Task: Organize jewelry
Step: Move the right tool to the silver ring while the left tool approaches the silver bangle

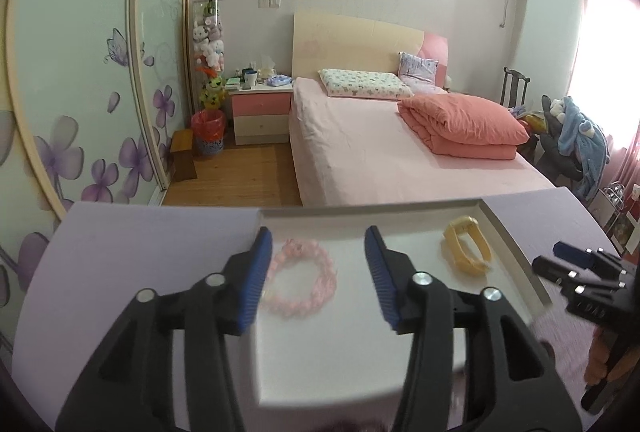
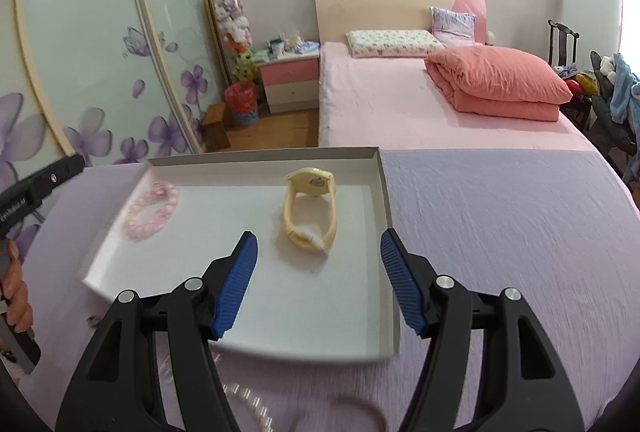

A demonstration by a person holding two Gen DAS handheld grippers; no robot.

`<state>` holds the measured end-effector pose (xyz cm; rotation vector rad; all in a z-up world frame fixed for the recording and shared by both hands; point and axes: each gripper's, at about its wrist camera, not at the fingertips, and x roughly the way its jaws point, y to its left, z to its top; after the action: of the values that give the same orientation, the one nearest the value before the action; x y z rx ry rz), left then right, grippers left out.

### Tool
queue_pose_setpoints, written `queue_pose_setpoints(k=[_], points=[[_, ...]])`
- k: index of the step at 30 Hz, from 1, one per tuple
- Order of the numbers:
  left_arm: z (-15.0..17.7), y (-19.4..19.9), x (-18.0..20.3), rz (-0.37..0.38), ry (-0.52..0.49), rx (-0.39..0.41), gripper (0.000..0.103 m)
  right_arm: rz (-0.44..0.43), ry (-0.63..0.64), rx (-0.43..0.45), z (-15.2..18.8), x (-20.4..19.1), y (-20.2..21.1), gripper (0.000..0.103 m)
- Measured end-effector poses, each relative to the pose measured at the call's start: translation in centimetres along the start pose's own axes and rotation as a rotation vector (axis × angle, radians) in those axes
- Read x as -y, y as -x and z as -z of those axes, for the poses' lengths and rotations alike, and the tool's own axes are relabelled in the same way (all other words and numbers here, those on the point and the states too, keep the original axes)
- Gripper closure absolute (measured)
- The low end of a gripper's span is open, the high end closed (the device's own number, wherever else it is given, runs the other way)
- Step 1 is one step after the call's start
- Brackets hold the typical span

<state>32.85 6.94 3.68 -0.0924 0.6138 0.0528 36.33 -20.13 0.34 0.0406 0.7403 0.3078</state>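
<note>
A shallow white tray (image 1: 360, 364) (image 2: 320, 320) lies on a lilac tablecloth. In it lie a pink bead bracelet (image 1: 298, 282) (image 2: 154, 210) on the left and a yellow watch (image 1: 468, 246) (image 2: 310, 206) further right. My left gripper (image 1: 318, 272) is open and empty, its blue pads on either side of the bracelet, just above it. My right gripper (image 2: 318, 272) is open and empty, hovering over the tray's near right part, just short of the watch. It also shows at the right edge of the left wrist view (image 1: 576, 260).
The lilac-covered table (image 2: 500, 232) runs wide to the right of the tray. A thin pale chain or cord (image 2: 256, 404) lies on the cloth near the front edge. Beyond the table are a pink bed (image 1: 400, 144), a nightstand and a flowered wardrobe.
</note>
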Motion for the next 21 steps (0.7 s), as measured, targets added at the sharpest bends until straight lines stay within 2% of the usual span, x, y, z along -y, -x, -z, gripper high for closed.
queue_pose_setpoints(k=[4,8,11,14,21], points=[[3.0,4.6,-0.5,0.011,0.01,0.01,0.045,-0.028,-0.008,0.028,2.2,-0.5,3.4,0.038],[6.6,8.9,-0.5,0.014,0.008,0.027,0.035,-0.057,-0.007,0.032,5.8,-1.0,6.5,0.038],[9.3,11.7,-0.4,0.005,-0.002,0.04,0.031,-0.082,0.003,-0.001,9.1,-1.6,8.0,0.04],[11.9,13.9,-0.3,0.016,0.004,0.035,0.028,-0.098,0.032,-0.046,12.0,-2.4,8.7,0.047],[16.2,16.6,0.2,0.035,0.016,0.009,0.023,-0.138,0.062,-0.123,17.0,-4.3,9.3,0.054]])
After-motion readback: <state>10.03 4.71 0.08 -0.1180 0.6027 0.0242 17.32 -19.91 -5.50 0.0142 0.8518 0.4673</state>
